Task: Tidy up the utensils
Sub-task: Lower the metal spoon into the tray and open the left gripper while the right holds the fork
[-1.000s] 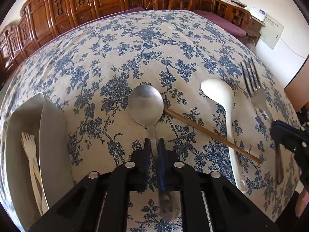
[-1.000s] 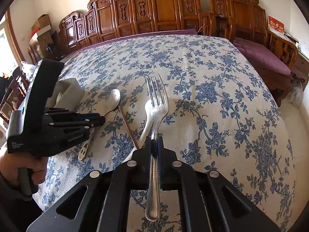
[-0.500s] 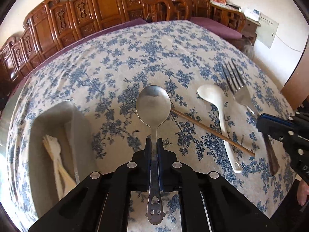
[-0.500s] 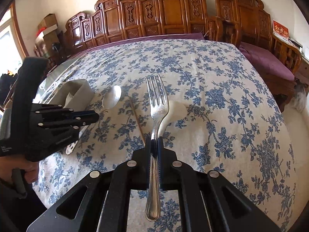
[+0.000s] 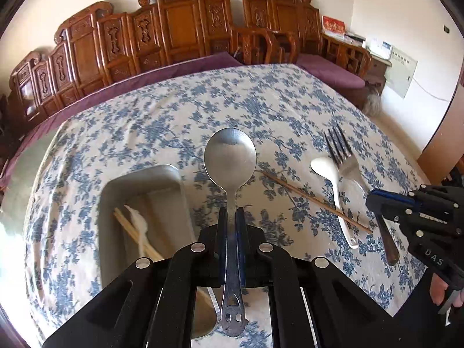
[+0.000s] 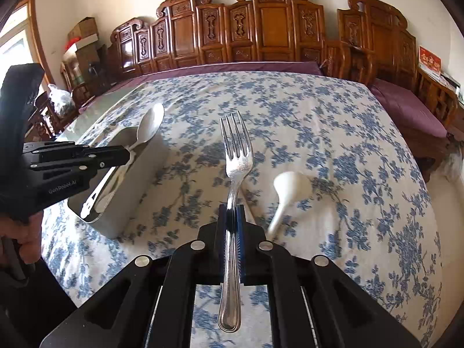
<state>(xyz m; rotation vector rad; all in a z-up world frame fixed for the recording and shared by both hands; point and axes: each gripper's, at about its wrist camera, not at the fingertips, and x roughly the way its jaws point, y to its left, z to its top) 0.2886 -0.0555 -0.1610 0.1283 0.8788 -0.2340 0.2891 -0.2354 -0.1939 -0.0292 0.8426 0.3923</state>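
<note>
I saw a blue flowered tablecloth (image 6: 290,121) on the table, carved wooden chairs (image 6: 269,29) behind it, purple cushions (image 6: 406,104), and cardboard boxes (image 6: 82,30) at the wall.

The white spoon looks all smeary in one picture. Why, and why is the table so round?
In the right wrist view the white spoon is streaked by motion blur, while the gripped fork stays sharp. In the left wrist view that spoon looks crisper, and daylight glares at the lower left edge. Both fisheye views bulge the tablecloth into a dome.
</note>
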